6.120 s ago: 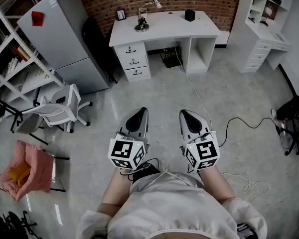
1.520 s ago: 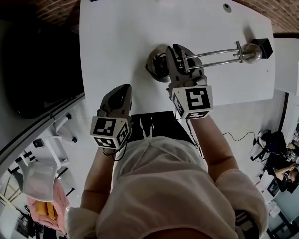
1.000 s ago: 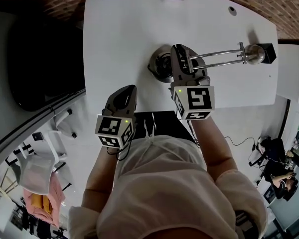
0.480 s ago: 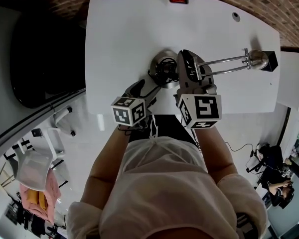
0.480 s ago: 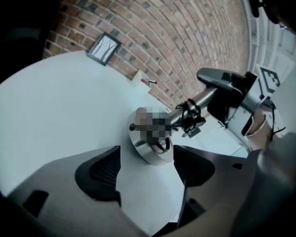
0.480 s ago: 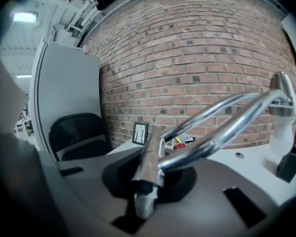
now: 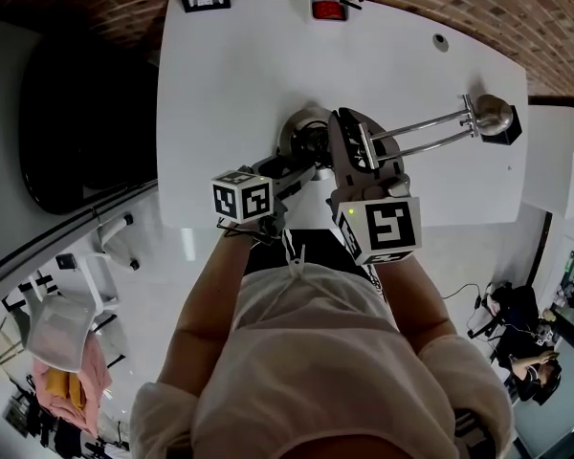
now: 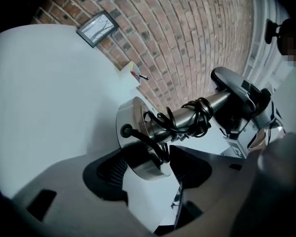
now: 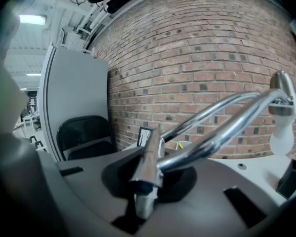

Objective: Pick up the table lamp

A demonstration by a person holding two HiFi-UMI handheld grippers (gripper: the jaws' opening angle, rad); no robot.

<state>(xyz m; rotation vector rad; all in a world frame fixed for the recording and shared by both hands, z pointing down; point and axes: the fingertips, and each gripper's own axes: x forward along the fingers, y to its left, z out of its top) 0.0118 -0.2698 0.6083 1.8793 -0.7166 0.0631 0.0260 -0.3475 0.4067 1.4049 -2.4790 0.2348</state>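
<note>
Two grippers meet the shiny silver table lamp [image 7: 491,113] on the white desk [image 7: 230,75]: my right gripper [image 9: 147,184] pinches its thin arm [image 9: 222,128], and my left gripper [image 8: 149,169] is closing wide jaws round its round base [image 8: 138,154], which I must squeeze firmly before lifting.

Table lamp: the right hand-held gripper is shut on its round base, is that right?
Not quite. The right hand-held gripper is shut, but on the table lamp's chrome arm, not its round base. The right gripper view shows the bar clamped between its jaws.
</note>
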